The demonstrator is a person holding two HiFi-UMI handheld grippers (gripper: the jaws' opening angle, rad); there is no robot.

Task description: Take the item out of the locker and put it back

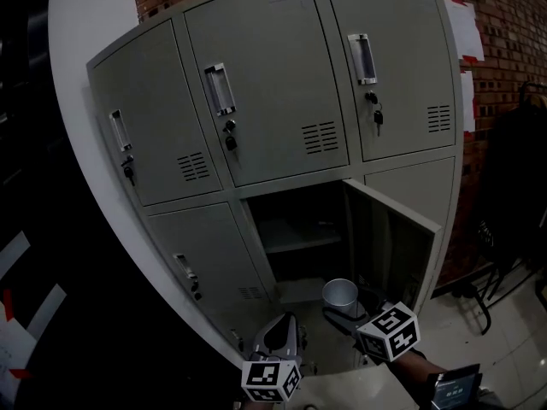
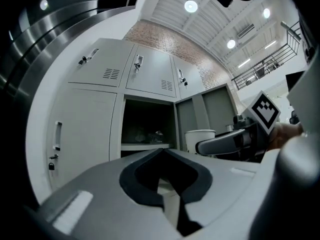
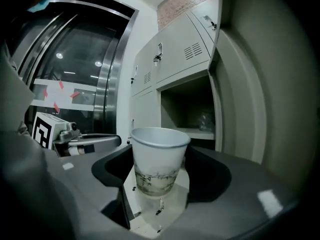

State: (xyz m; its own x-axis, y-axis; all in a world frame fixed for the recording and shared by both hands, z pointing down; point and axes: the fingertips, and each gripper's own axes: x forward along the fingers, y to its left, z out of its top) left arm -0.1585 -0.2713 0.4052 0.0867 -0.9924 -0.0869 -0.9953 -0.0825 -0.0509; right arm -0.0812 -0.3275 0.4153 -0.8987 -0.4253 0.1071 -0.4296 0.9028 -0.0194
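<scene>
In the head view, a white paper cup [image 1: 339, 295] with a rolled rim is standing upright just in front of the open locker [image 1: 295, 237], below its shelf and beside its swung-out door [image 1: 389, 246]. The right gripper [image 1: 344, 311] is reaching toward that locker from below, its marker cube [image 1: 389, 331] facing up and a dark sleeve [image 1: 420, 367] trailing behind it. The left gripper [image 1: 280, 327] is pointing at the locker too, just beside the right one and on the side away from the door. In the left gripper view, the jaws are meeting at their tips with nothing between them, and they are aiming level at the locker's dark opening, with the cup showing off to the door side. In the right gripper view, the cup [image 3: 159, 161] is showing a faint grey-green leaf pattern around its lower half. The right jaws are standing wide and pressing on both its sides, carrying it upright and clear of the floor just outside the locker.
</scene>
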